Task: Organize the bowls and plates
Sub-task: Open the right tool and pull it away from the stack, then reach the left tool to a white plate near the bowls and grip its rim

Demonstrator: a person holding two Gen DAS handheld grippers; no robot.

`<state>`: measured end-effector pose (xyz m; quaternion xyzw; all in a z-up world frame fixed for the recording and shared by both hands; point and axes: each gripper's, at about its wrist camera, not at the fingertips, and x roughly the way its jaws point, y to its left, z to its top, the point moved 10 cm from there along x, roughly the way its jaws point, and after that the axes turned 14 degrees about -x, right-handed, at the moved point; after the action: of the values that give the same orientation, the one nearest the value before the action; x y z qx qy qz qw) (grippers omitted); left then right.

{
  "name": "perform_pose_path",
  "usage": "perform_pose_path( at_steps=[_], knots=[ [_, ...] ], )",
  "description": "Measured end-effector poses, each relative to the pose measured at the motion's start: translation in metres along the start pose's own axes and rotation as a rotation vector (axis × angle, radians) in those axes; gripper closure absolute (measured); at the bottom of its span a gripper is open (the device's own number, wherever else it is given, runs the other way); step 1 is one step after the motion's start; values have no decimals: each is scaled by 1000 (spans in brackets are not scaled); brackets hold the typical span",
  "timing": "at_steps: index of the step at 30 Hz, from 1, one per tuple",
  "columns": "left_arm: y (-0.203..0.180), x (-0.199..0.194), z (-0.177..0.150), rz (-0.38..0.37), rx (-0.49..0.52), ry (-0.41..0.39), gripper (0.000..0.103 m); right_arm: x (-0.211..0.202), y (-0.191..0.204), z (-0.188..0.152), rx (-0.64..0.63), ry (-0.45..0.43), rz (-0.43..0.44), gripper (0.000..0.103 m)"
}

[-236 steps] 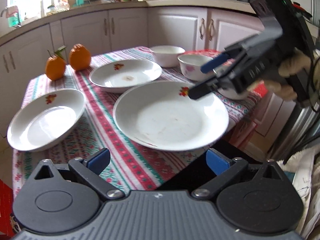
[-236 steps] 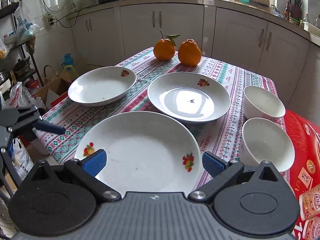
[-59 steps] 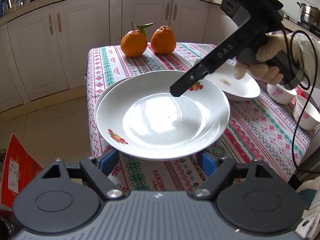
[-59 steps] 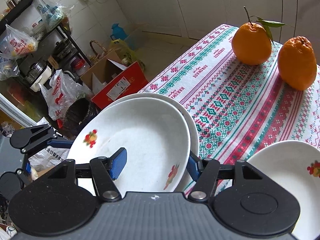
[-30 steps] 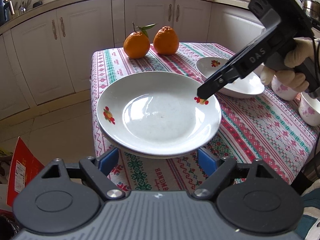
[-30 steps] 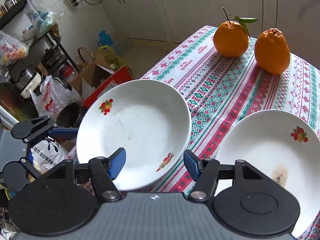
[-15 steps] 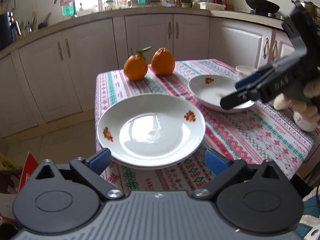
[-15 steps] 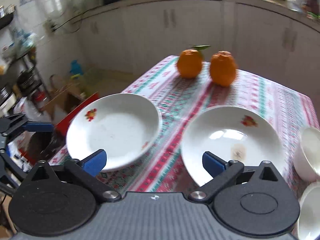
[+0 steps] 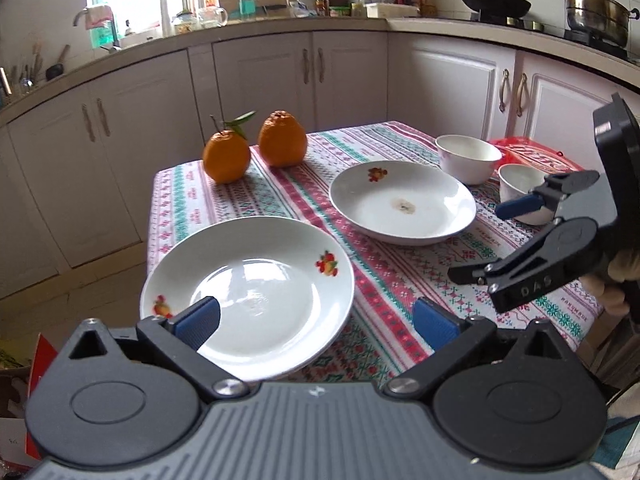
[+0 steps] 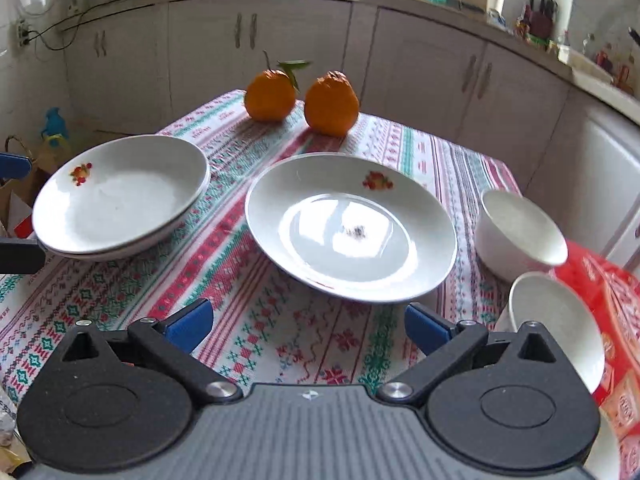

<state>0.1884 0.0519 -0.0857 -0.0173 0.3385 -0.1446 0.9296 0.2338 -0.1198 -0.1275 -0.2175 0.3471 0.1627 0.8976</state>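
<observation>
Two white plates sit stacked (image 10: 120, 200) at the table's left corner; the stack also shows in the left wrist view (image 9: 252, 296). A single white plate (image 10: 352, 224) with a small stain lies mid-table, also in the left wrist view (image 9: 402, 202). Two white bowls (image 10: 520, 232) (image 10: 556, 320) stand at the right. My left gripper (image 9: 316, 322) is open and empty, just in front of the stack. My right gripper (image 10: 306, 328) is open and empty, over the cloth in front of the single plate; it also shows in the left wrist view (image 9: 484, 240).
Two oranges (image 10: 270, 96) (image 10: 331, 104) sit at the table's far edge. A red package (image 10: 612, 320) lies under the near bowl at the right edge. White kitchen cabinets (image 9: 280, 76) surround the table. Bags and boxes lie on the floor at left.
The big plate was carried onto the left plate and let go, so they form a stack. Both grippers opened and pulled back; the right one swung towards the single plate.
</observation>
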Motion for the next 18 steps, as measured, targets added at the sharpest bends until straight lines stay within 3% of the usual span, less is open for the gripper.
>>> perform_pose_path(
  at_steps=[18],
  knots=[
    [-31,53,54,-75,75,38,1,33,-13,-23,57,83,33,0]
  ],
)
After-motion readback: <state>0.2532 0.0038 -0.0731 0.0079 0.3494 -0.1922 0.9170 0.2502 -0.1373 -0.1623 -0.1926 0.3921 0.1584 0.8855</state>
